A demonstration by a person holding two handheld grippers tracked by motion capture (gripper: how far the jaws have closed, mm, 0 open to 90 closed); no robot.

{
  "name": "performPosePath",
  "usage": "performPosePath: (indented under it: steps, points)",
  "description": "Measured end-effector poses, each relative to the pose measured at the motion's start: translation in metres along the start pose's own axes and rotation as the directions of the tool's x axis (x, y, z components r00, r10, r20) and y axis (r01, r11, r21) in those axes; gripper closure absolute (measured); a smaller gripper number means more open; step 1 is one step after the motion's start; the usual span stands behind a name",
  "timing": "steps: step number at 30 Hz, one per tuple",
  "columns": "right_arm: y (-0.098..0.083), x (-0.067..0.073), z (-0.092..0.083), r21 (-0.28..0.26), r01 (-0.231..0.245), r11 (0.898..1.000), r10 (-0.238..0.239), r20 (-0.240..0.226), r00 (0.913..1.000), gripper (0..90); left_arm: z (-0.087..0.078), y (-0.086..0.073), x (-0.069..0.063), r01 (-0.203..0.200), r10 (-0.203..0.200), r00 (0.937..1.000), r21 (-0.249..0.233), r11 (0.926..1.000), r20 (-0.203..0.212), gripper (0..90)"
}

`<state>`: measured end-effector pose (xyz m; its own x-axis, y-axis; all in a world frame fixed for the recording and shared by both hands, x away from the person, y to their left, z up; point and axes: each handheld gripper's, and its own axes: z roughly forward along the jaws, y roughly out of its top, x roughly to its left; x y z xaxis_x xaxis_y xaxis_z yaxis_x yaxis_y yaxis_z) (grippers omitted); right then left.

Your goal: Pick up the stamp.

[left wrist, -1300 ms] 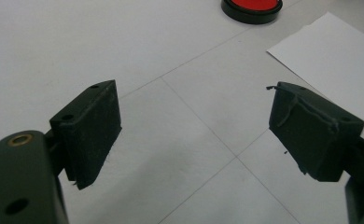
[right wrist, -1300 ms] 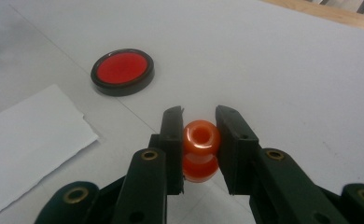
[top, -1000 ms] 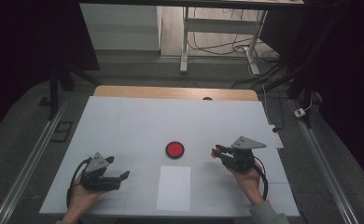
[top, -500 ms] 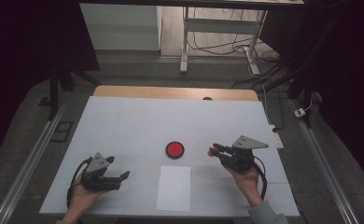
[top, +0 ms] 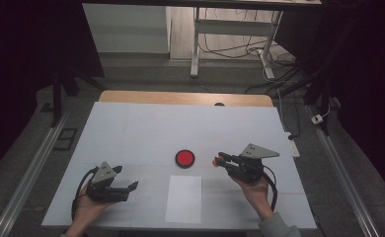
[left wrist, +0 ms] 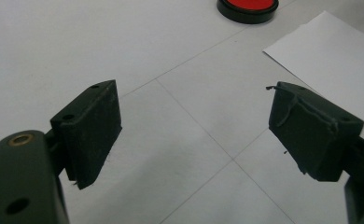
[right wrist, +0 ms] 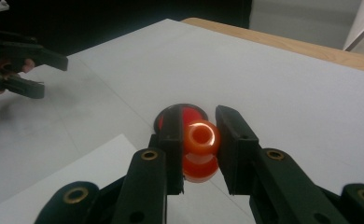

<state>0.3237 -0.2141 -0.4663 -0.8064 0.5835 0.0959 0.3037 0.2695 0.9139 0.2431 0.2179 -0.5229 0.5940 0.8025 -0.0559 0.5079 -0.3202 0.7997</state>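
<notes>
No legible text, label or number anywhere.

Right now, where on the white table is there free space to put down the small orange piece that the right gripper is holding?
The whole far half of the table, beyond the red pad, is bare. The near strip between the left gripper and the paper sheet is also free. It is tighter between pad, sheet and right gripper, shut on the orange piece.

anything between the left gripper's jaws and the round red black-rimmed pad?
Nothing: in the left gripper view only bare white table separates the open left gripper from the round red black-rimmed pad.
</notes>
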Motion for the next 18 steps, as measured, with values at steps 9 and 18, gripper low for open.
performPosePath:
  steps: [9, 18]
  points:
    - [0.003, 0.015, 0.004, 0.004, 0.026, 1.0, -0.026, -0.03, 0.9992, 72.2, 0.0, 0.001, -0.002, -0.009, 0.009, 1.0, -0.002, 1.0, 0.004, 16.9]
    - [0.003, 0.022, 0.009, 0.002, 0.032, 0.999, -0.032, -0.047, 0.9984, 72.2, -0.001, 0.001, -0.003, -0.011, 0.011, 0.9999, -0.005, 0.9999, 0.0, 17.0]
